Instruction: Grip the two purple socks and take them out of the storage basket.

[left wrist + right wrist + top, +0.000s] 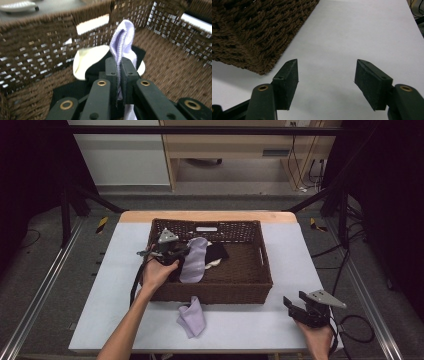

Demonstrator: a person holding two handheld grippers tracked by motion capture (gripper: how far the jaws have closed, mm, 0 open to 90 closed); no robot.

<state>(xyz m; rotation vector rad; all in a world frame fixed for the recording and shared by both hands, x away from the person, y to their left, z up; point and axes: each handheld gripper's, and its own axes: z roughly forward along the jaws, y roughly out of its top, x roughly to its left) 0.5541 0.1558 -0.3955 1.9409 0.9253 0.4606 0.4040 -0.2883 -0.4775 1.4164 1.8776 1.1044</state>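
Left gripper (119, 65) clamped on a lilac sock (123, 37), over the basket (260, 285), left half. I read this as lifting it out. Next: raise clear of the rim, carry toward the sock on the table (192, 317). Right gripper (326, 83) jaws apart, idle beside the basket. Cream and black items beneath stay partly hidden; can't identify.

Grey carpet floor (60, 285) all around. Pale wooden desk (240, 145) at back, black cables (300, 170) hanging beside it. White wall panel (120, 155) back left. Black metal frame bars (200, 130) overhead and at sides. Dark curtains (30, 180) left and right. Dim light.
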